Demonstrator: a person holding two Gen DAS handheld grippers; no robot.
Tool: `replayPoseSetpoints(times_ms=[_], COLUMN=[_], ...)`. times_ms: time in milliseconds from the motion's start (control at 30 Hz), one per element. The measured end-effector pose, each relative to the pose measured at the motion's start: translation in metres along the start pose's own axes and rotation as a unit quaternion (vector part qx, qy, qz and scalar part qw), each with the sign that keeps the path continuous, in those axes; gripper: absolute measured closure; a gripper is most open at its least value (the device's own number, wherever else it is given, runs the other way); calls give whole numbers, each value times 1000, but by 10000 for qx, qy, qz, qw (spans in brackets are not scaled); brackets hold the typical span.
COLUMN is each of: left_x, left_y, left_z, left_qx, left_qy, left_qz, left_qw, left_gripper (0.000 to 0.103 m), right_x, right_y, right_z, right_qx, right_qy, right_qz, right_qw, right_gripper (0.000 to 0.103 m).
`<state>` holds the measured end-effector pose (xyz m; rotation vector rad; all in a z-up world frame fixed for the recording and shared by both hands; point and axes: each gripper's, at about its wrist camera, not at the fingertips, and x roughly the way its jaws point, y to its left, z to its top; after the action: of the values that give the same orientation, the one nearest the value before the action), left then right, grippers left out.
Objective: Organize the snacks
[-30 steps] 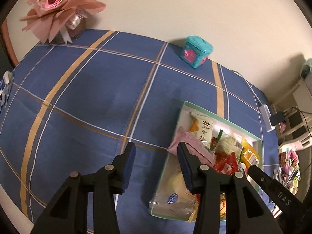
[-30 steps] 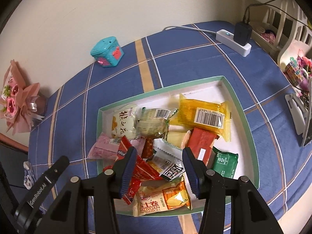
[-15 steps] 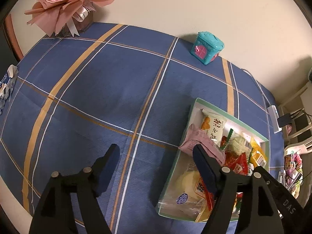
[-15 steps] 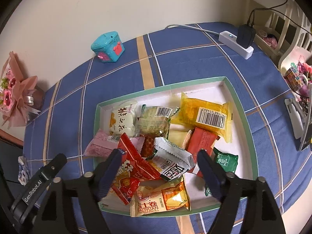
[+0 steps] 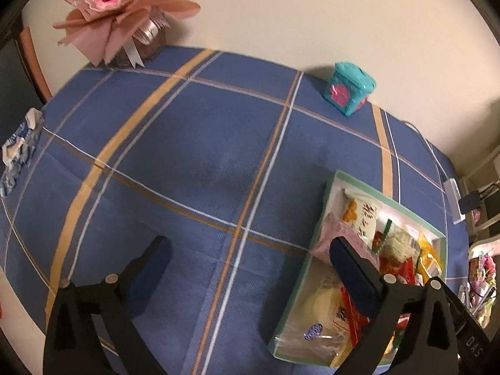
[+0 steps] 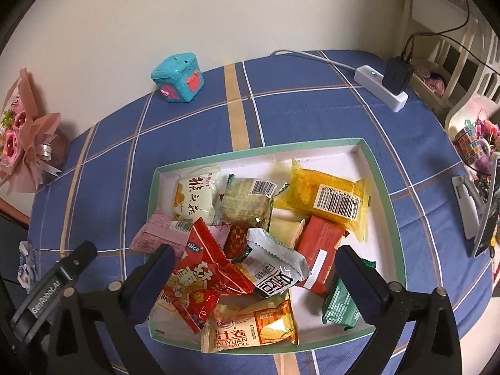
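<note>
Left of the tray (image 6: 379,168), the left gripper (image 5: 250,268) hangs over bare blue surface (image 5: 193,156), jaws opening, nothing between them. The snacks (image 6: 250,234) all lie heaped in the tray; sorting looks unstarted. Over them the right gripper (image 6: 254,273) opens its jaws, empty. Beyond the tray stands a teal box (image 6: 178,78), well clear.
</note>
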<state>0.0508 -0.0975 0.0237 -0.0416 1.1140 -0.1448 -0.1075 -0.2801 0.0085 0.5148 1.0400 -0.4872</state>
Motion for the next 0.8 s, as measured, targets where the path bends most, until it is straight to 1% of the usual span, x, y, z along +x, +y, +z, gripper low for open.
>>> replayPoseSetpoints(times_ms=[133, 267, 400, 633, 800], left_x=[-2, -2, -4, -14, -24], left_y=[4, 6, 4, -1, -6], left_z=[2, 2, 2, 2, -2], left_qx=[-72, -95, 12, 161, 307], left_qy=[-91, -93, -116, -290, -352], left_qz=[3, -4, 92, 282, 264], left_qw=[9999, 9999, 9999, 9991, 9986], left_gripper=[0, 0, 0, 0, 0], right_x=[-2, -2, -2, -4, -9], right_y=[2, 1, 2, 2, 5], right_z=[0, 0, 0, -1, -4], right_qx=[-52, -55, -83, -94, -92], right_qy=[-79, -86, -70, -60, -104], right_qz=[-30, 21, 25, -8, -50], right_qw=[10000, 9999, 9999, 9999, 9999], right_gripper=[0, 0, 0, 0, 0])
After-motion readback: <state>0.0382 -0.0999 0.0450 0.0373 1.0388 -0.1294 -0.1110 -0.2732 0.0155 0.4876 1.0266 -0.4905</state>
